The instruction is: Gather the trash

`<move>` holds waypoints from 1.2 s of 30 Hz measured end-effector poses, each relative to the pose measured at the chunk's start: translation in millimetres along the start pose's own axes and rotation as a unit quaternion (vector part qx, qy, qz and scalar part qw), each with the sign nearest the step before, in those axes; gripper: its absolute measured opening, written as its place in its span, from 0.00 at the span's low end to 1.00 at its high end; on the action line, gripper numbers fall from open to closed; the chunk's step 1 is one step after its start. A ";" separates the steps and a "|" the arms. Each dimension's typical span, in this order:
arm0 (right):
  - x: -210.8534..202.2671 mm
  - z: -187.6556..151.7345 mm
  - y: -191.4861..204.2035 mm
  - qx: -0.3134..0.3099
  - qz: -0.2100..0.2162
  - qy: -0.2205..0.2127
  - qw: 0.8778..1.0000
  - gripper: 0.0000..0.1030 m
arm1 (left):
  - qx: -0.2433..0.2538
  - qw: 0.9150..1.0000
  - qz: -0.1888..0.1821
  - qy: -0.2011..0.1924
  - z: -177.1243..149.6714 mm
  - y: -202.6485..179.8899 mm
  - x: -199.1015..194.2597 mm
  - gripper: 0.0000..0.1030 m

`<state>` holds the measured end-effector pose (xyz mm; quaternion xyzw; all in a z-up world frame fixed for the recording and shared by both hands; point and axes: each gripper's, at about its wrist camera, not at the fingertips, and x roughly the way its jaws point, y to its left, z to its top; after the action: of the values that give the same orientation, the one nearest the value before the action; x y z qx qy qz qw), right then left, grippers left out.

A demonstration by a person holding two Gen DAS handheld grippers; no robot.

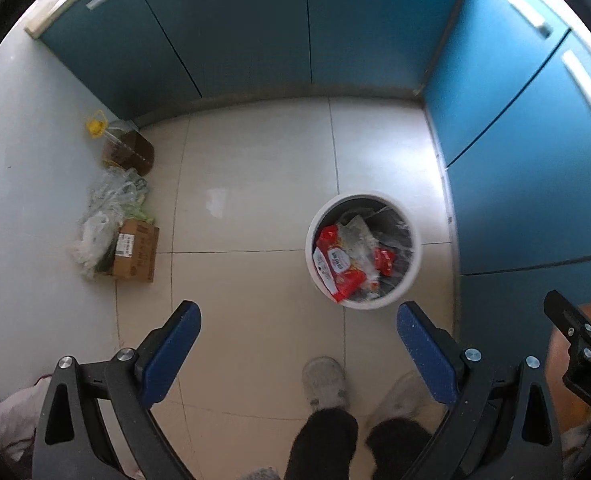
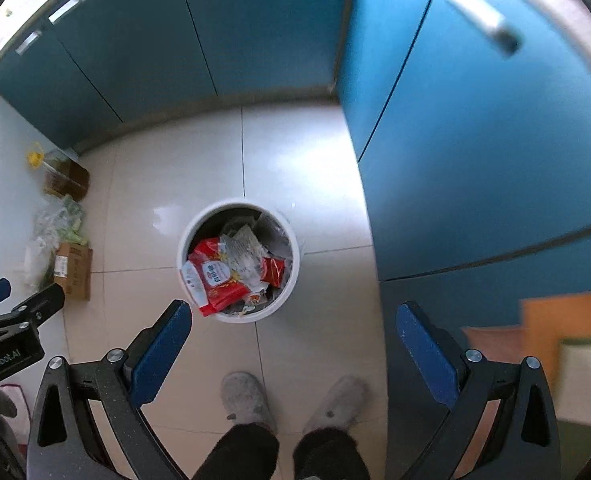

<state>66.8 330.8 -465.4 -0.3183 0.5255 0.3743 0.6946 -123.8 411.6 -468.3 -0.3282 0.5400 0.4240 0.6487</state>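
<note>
A white round trash bin (image 1: 413,258) (image 2: 295,264) stands on the tiled floor, lined with a dark bag. Inside lie red and white snack wrappers (image 1: 337,266) (image 2: 219,276) and crumpled clear plastic. My left gripper (image 1: 299,314) hangs high above the floor, pointing down, open and empty, with the bin just beyond its right finger. My right gripper (image 2: 295,314) is also open and empty, high over the floor, the bin beyond its left finger. Each gripper shows at the edge of the other's view.
Blue cabinet doors (image 1: 255,28) line the back and right. Against the left wall sit an oil jug with a yellow cap (image 1: 125,146), a heap of plastic bags (image 1: 103,216) and a cardboard box (image 1: 137,250). A person's grey slippers (image 2: 243,396) stand below.
</note>
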 end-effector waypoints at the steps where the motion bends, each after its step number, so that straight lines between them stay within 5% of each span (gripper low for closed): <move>1: -19.5 -2.8 -2.5 0.001 0.002 -0.006 1.000 1.00 | -0.001 1.000 -0.001 -0.007 -2.9 -0.1 -15.7 0.97; 9: -184.0 -37.1 -39.4 0.008 0.042 -0.056 0.997 1.00 | -0.021 0.997 -0.002 -0.078 -45.1 -5.6 -168.1 0.97; 18: -325.1 -84.0 -74.7 -0.011 0.084 -0.113 0.990 1.00 | -0.033 0.989 -0.011 -0.141 -103.2 -22.7 -291.1 0.97; 36: -438.5 -139.9 -92.1 -0.052 0.162 -0.117 0.978 1.00 | -0.042 0.981 -0.110 -0.152 -166.7 -8.0 -387.1 0.97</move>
<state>3.3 84.9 -70.6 -0.2185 0.4649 0.5433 0.6641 -209.0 185.1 -123.1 -0.3443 0.3772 0.4178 0.7514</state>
